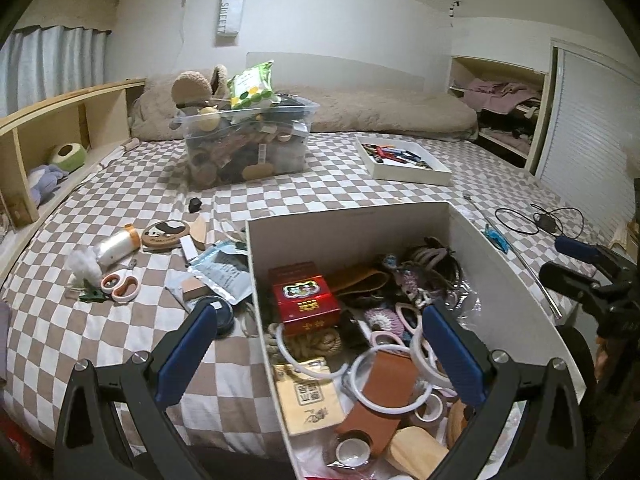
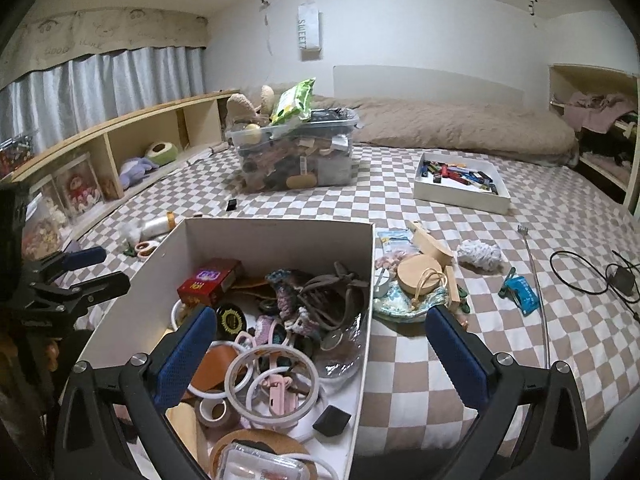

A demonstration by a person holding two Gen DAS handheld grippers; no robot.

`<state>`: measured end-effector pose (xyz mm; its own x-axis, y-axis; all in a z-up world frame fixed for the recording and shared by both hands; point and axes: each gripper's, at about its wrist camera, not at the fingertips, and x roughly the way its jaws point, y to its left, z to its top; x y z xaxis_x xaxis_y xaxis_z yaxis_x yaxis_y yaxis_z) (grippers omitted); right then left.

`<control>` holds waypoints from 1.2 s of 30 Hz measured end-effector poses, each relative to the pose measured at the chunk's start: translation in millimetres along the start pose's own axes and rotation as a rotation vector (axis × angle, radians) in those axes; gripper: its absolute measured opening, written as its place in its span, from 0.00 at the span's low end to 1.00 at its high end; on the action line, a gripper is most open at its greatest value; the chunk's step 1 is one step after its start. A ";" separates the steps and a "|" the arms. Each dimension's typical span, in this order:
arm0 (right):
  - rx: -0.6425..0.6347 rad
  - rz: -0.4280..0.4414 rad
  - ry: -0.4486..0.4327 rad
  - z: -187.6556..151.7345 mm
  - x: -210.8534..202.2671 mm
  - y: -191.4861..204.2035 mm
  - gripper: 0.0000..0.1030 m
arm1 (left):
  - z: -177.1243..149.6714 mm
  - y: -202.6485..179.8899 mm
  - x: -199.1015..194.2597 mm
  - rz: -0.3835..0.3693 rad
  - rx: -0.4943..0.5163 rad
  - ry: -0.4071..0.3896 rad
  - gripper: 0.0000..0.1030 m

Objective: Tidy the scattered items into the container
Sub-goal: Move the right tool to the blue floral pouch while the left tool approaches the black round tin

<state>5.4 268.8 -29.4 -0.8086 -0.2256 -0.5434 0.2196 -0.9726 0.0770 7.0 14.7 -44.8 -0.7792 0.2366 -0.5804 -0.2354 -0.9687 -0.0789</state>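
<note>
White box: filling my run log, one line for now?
white box: part filled | left gripper: open, empty | right gripper: open, empty | scissors: on bed

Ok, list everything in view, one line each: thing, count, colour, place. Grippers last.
white box: one, white, near edge of bed, part filled with rings, tape and crochet bits
red tin: one, red, inside white box
scissors: one, orange and white, on bed left of white box
thread spool: one, clear with orange cap, beside scissors
wooden disc: one, pale wood, on bed right of white box
blue clip: one, blue, further right
black cable: one, black, far right of bed
clear tub: one, clear, overfull, mid bed
flat tray: one, white, holding small coloured pieces
left gripper: open, empty, over white box
right gripper: open, empty, over white box's right wall
</note>
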 end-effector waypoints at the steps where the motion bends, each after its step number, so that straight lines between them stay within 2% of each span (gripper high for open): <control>1: 0.006 -0.001 -0.005 0.5 0.3 -1.5 1.00 | 0.3 1.8 0.1 0.004 -0.002 0.000 1.00; 19: 0.081 -0.053 -0.029 15.8 5.5 -39.1 1.00 | 18.2 40.3 5.5 0.102 -0.044 -0.021 1.00; 26: 0.173 -0.103 -0.042 20.8 5.6 -71.3 1.00 | 19.0 72.0 11.1 0.165 -0.099 -0.012 1.00; 33: 0.270 -0.172 -0.037 17.7 13.3 -100.3 1.00 | 11.9 108.7 21.2 0.225 -0.165 0.023 1.00; 36: 0.329 -0.207 -0.030 15.2 21.1 -112.9 1.00 | 6.2 124.5 31.9 0.189 -0.240 0.076 1.00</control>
<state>-44.8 372.9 -36.9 -0.8339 -0.0197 -0.5515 -0.1328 -0.9628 0.2352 -50.7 -97.9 -68.1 -0.7482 0.0527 -0.6613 0.0608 -0.9872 -0.1473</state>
